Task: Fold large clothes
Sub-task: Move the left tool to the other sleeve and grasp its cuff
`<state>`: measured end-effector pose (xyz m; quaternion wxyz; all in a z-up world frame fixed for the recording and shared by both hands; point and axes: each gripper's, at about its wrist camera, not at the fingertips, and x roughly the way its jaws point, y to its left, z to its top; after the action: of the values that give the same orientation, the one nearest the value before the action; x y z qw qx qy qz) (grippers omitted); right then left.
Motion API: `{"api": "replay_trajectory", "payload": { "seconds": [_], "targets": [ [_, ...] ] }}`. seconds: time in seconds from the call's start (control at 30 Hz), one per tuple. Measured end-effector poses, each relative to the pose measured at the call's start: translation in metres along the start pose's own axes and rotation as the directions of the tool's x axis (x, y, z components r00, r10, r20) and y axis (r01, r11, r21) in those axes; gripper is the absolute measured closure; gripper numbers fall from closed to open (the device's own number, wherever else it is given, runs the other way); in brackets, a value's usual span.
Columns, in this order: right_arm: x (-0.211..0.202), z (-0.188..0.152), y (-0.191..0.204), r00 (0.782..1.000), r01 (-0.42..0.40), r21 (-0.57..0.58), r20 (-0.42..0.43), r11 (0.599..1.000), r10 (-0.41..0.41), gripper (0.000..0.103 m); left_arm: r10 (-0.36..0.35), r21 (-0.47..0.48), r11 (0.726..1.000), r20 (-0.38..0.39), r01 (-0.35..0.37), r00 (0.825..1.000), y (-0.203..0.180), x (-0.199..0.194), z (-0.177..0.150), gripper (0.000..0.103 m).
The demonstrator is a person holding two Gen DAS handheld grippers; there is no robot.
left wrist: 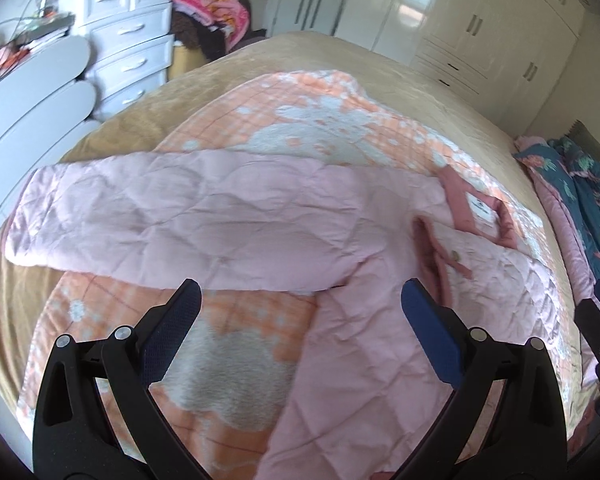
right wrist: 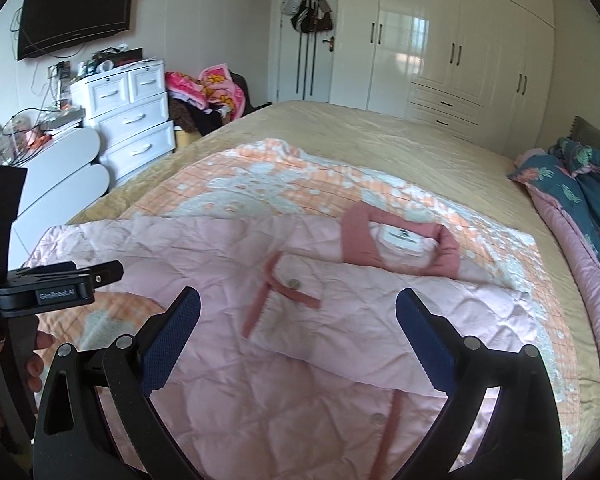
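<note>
A tan bed [right wrist: 400,140] carries an orange blanket [right wrist: 300,176] and teal bedding [right wrist: 580,188] at its head, with white drawers [right wrist: 132,120], a wall television [right wrist: 76,12], a wardrobe [right wrist: 460,40] and door-hung bags [right wrist: 312,12] around it.

Pink quilted jacket [right wrist: 300,320] flat on blanket [right wrist: 236,184]

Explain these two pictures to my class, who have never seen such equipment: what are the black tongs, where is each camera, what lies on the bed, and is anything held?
No robot here: a person holds a hand-operated two-finger gripper in each hand. Each picture comes from a wide-angle camera on one gripper, looking along its fingers. The left gripper and right gripper are both open and hold nothing. Below them a pink quilted jacket, with a darker pink collar, lies on an orange-and-white blanket spread over the bed. One sleeve stretches out sideways. The right view also shows the left gripper's handle in a hand.
</note>
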<state>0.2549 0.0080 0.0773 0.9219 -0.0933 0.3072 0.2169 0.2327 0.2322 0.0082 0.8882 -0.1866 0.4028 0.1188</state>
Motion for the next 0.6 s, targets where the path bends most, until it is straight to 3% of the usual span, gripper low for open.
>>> {"api": "replay_trajectory", "payload": {
  "seconds": [0.6],
  "targets": [
    [0.039, 0.002, 0.085, 0.993, -0.113, -0.108, -0.042, 0.988, 0.110, 0.005, 0.098, -0.201, 0.974, -0.033, -0.103, 0.995, 0.103, 0.017, -0.010, 0.009]
  ]
}}
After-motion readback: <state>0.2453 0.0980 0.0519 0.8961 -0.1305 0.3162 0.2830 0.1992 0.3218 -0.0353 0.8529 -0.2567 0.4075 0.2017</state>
